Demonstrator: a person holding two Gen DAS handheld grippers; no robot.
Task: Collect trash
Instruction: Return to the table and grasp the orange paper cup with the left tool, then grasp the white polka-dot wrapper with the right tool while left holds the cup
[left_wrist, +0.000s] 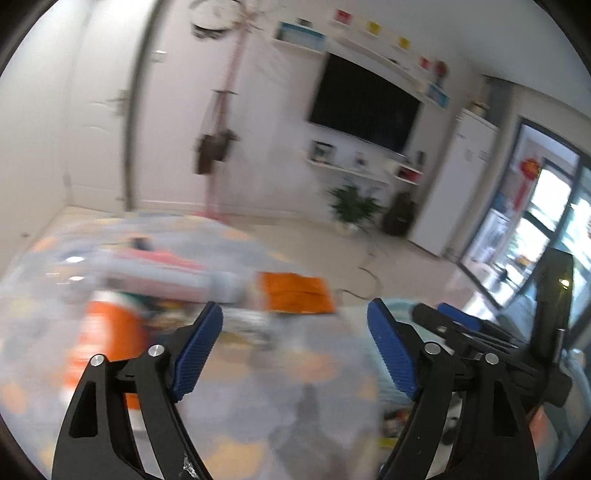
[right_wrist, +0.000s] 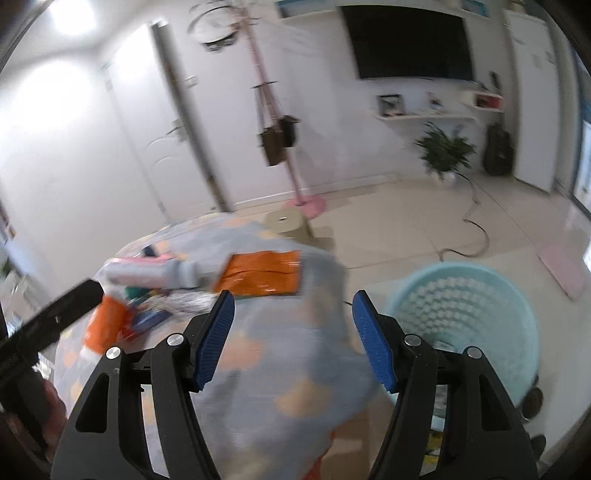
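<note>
Orange foil wrapper (right_wrist: 258, 273) lies on patterned blue tablecloth (right_wrist: 258, 369); left gripper (left_wrist: 295, 347) and right gripper (right_wrist: 293, 336) both gape, empty, beside turquoise plastic basket (right_wrist: 461, 317).

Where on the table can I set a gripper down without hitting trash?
Free: the near tablecloth, between the grippers and the orange wrapper. Crowded: the far left, where the orange packet and the pink-and-grey tube pile together. The teal basket stands right of the table.
</note>
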